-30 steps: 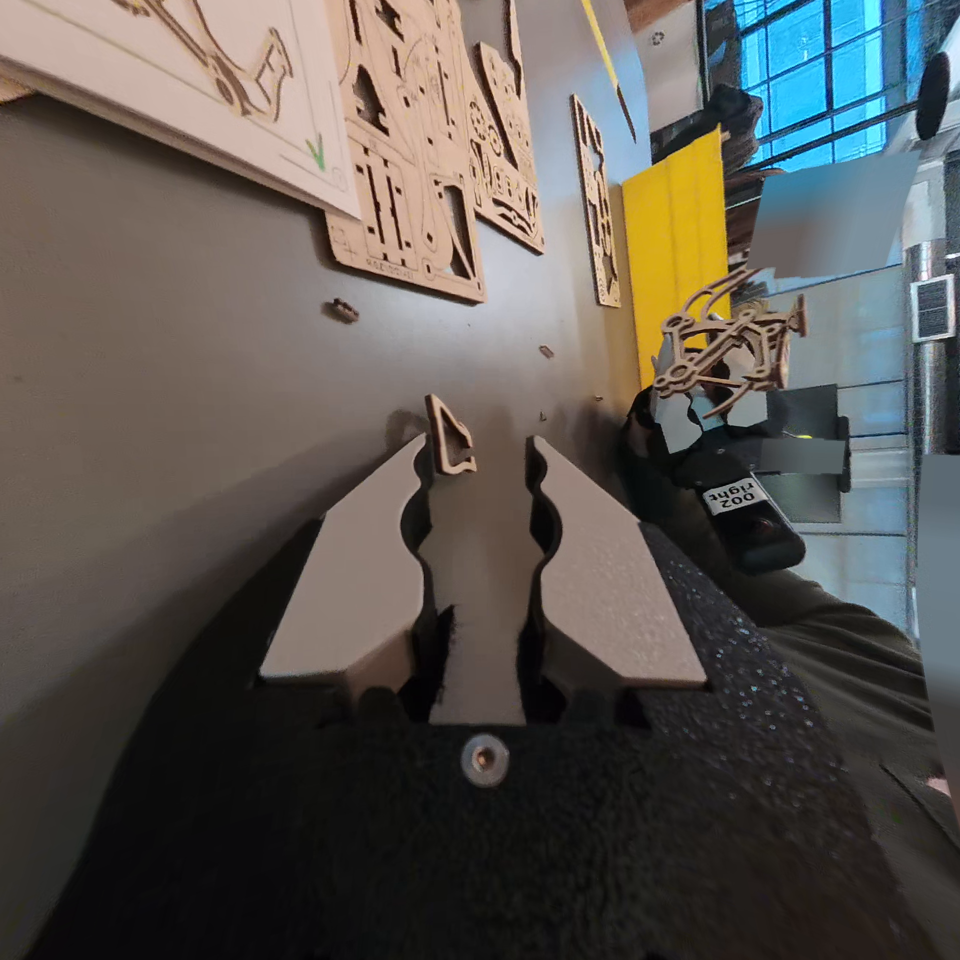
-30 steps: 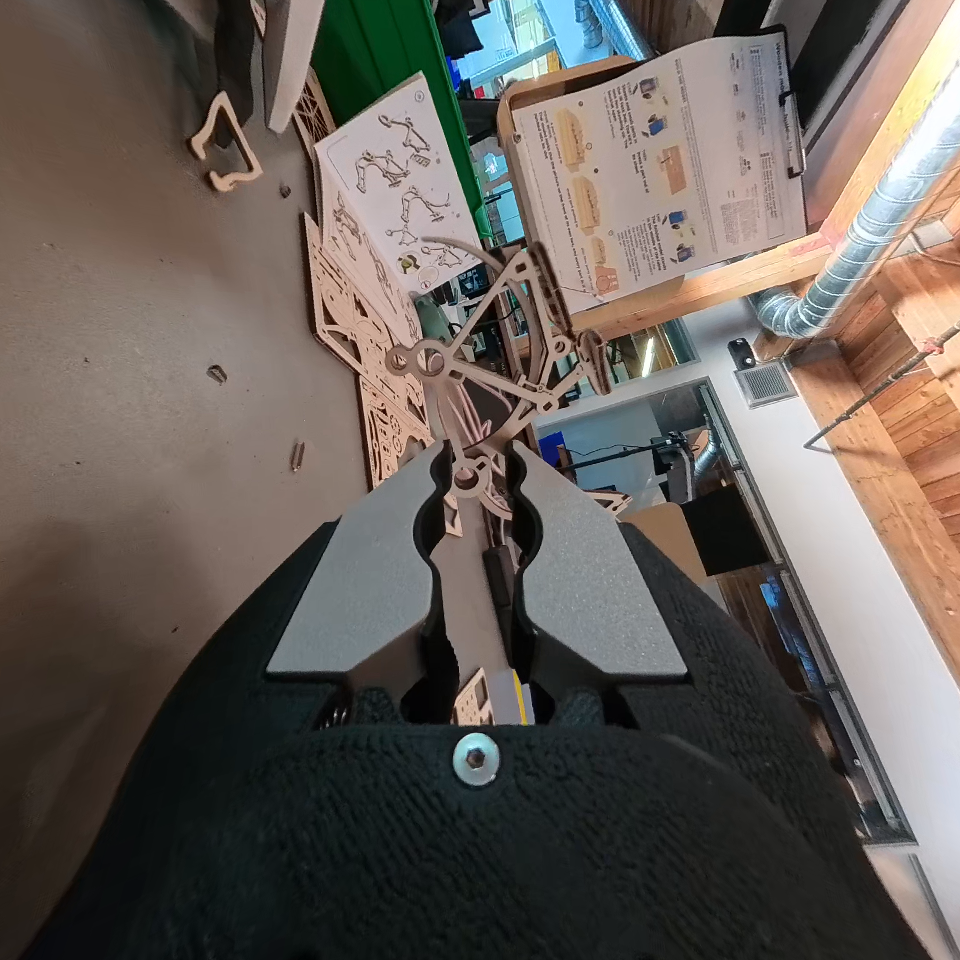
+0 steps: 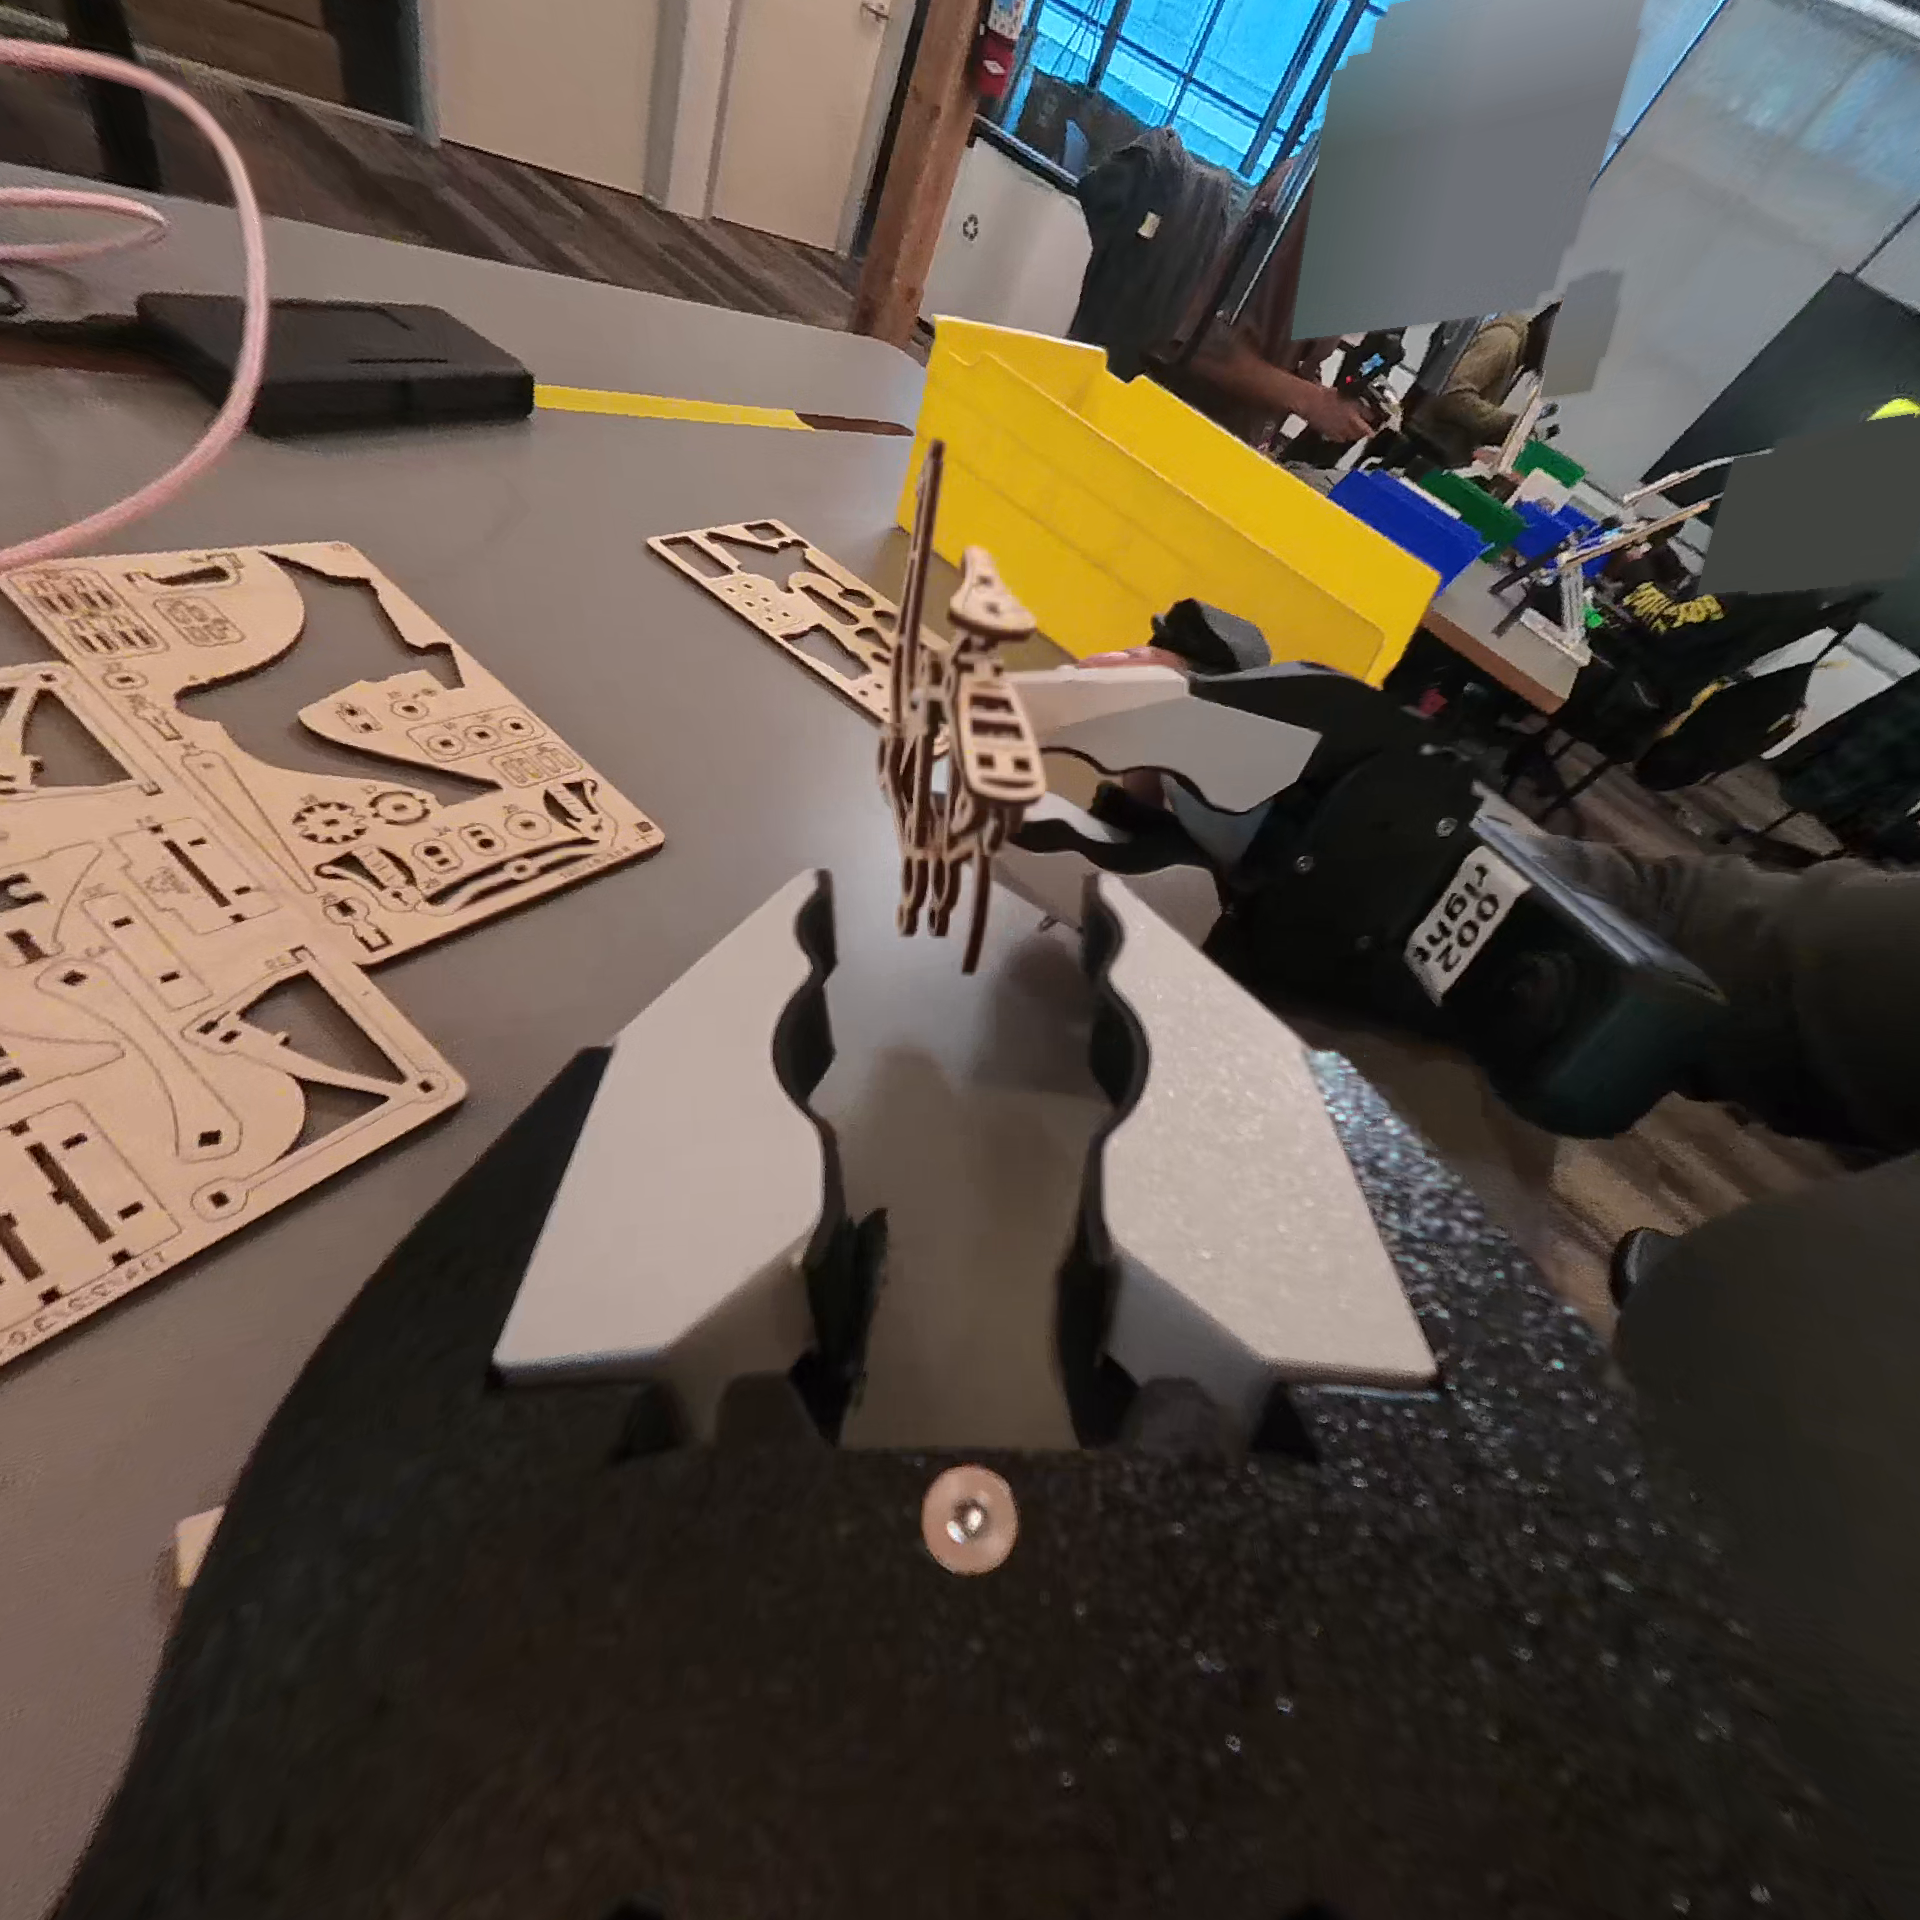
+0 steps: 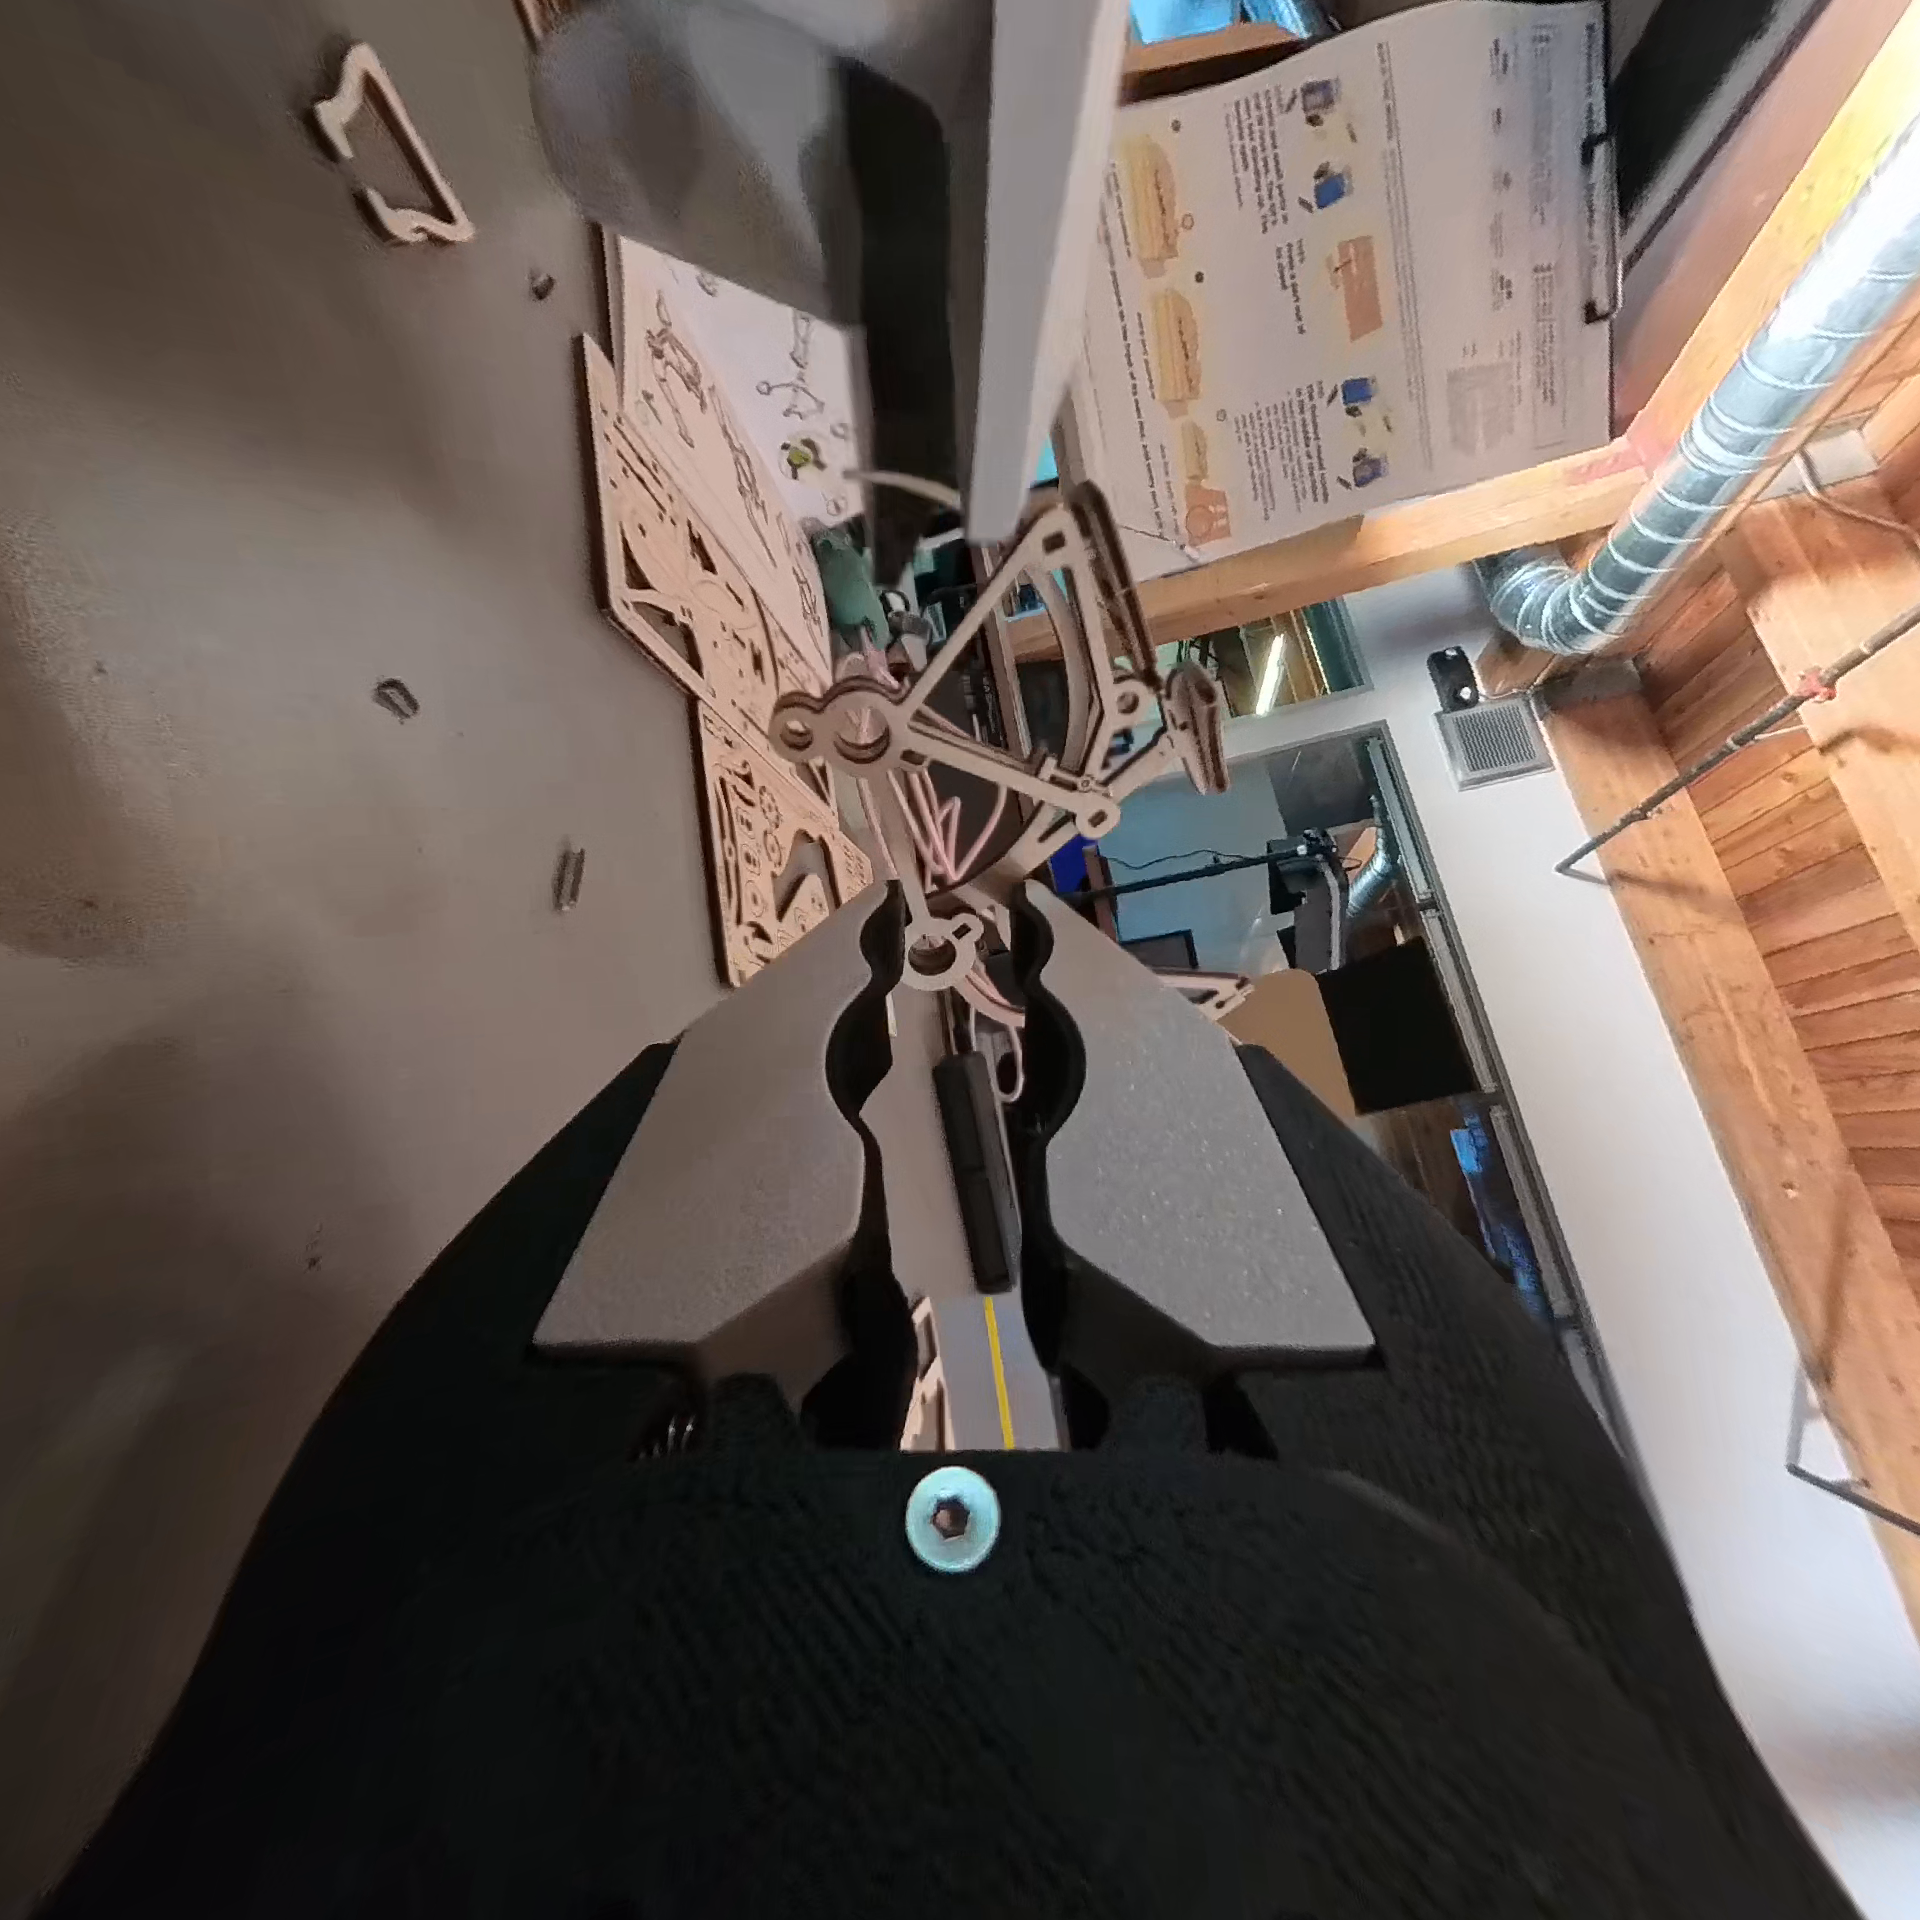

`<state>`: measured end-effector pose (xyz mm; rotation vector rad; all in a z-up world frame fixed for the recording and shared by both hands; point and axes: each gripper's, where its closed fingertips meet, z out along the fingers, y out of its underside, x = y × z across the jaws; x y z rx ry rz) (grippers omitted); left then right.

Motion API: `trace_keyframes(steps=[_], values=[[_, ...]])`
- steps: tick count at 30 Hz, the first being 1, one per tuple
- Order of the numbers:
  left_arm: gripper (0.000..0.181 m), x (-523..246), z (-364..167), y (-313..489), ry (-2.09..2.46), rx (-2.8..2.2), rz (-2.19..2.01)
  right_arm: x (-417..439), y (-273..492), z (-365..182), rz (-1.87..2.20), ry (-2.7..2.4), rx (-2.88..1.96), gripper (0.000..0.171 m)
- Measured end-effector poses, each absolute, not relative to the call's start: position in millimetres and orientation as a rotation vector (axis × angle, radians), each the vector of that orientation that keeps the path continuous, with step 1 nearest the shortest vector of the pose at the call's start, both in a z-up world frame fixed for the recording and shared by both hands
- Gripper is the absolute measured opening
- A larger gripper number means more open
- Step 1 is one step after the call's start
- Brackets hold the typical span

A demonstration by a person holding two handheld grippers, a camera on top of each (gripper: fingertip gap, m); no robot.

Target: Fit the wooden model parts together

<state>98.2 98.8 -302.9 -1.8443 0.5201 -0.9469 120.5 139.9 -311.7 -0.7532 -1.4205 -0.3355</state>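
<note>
The half-built wooden model (image 3: 961, 748) is pinched low on its frame by the right tool (image 4: 951, 920), whose fingers (image 4: 769, 1132) are pressed in on a small ring-shaped lug; this narrow grip seems chosen so that most of the open frame stays free for a further part to be added. The model is held clear of the tabletop (image 3: 582, 582), upright and edge-on to the left wrist view, which suggests it is being presented to the other side for joining. The left tool (image 3: 961, 914) is spread and nothing is seen between its fingers (image 3: 707, 1132); it is placed just beside the model, with the lower struts hanging just beyond its open tips. Whether wood is touched there cannot be told. From the right wrist view a blurred pale finger of the left tool is seen near the top of the frame. A loose curved piece (image 4: 390, 156) is left lying on the tabletop, well apart from both tools, and is probably a part not yet fitted. The punched sheets (image 3: 343, 727) are spread flat to the left, presumably so that parts can be found readily, with an instruction sheet (image 4: 748, 384) lying over them. A yellow bin (image 3: 1143, 520) stands behind the model.
</note>
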Motion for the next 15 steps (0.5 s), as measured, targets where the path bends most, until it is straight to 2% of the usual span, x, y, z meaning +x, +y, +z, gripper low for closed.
trace_keyframes(steps=[4, 5, 11, 15], values=[[0.011, 95, -298, 100, 0.544, -1.828, -0.850, 117, 135, -312, -0.368, -1.432, -0.716, 0.018], [0.008, 97, -298, 99, 0.558, -1.834, -0.854, 118, 136, -311, -0.368, -1.431, -0.716, 0.018], [0.007, 100, -304, 101, 0.646, -1.860, -0.748, 120, 140, -316, -0.403, -1.454, -0.731, 0.018], [0.006, 97, -300, 111, 0.699, -1.841, -0.717, 132, 143, -317, -0.424, -1.454, -0.745, 0.038]])
